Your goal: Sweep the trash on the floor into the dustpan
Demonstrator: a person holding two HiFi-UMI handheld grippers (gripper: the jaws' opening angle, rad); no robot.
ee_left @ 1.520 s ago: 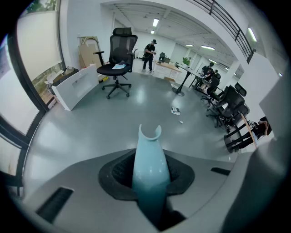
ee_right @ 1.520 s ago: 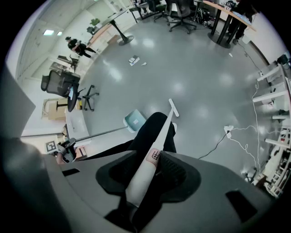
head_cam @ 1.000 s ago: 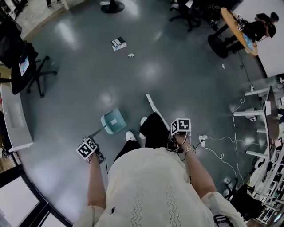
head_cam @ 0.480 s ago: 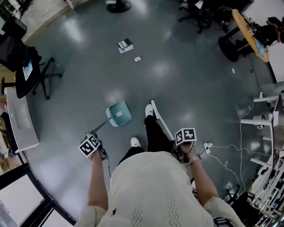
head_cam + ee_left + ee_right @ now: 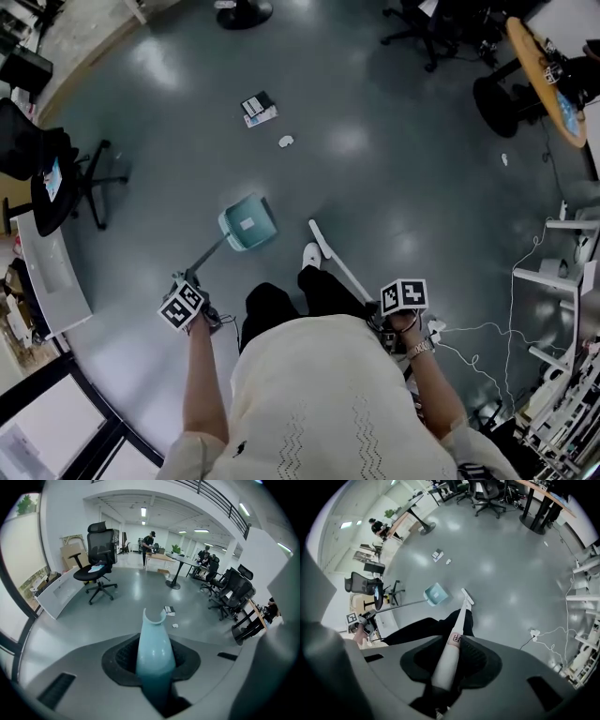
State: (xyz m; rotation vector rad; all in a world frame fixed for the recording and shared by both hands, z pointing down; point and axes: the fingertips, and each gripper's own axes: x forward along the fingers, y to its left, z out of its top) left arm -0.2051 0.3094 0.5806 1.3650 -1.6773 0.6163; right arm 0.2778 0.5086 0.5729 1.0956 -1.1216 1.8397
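**Both grippers loaded: dustpan left, broom right**

The left gripper (image 5: 187,291) is clamped on the pale-blue handle of the dustpan (image 5: 248,223). The pan is down at the floor (image 5: 375,187), ahead of the person's feet. The right gripper (image 5: 389,314) is clamped on the white broom (image 5: 342,270), whose head is just right of the pan. A paper scrap (image 5: 286,142) and a box (image 5: 258,108) lie farther ahead, well apart from the pan.

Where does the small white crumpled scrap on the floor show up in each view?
Head view: small white crumpled scrap, upper centre, beyond the teal dustpan.
Left gripper view: scrap just right of centre.
Right gripper view: scrap upper centre.
Shared landmark: black-and-white flat box beside it.
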